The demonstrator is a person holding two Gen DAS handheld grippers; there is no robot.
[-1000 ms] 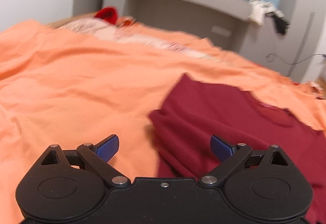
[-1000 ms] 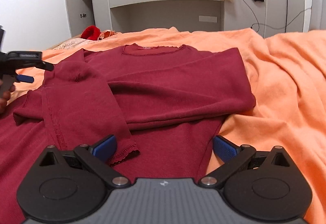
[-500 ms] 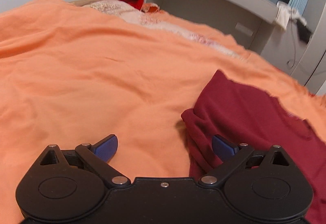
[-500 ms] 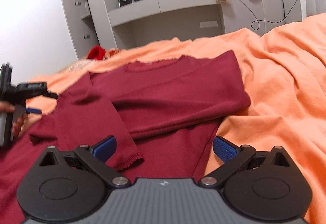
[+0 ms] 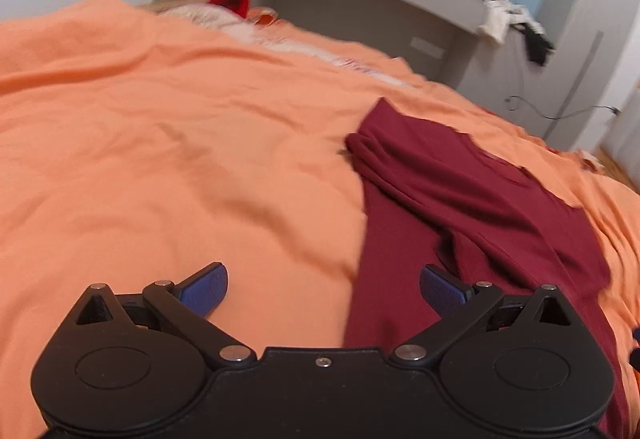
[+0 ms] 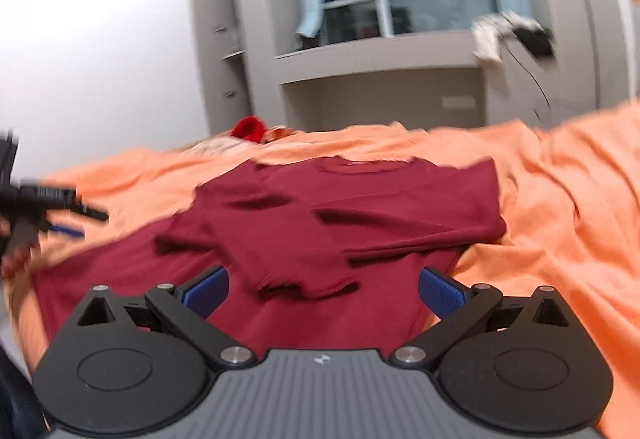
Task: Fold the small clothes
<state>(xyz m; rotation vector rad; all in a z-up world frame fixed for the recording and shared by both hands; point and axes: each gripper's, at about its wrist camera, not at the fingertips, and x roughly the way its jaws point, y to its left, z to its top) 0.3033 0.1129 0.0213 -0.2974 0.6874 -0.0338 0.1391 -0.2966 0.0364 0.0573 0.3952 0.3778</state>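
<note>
A: Near first: the left gripper [image 5: 323,289] has just been spreading its jaws, nothing between them. The right gripper [image 6: 323,289] gapes too, empty, above the shirt [image 6: 340,207].

B: Where's the shirt lying?

A: On the orange bedspread [image 6: 560,199], sleeves crossed over the chest, collar at the far end.

B: So, I'd guess, pinch both hem corners evenly and carry them toward the collar, keeping the sleeves tucked.
</note>
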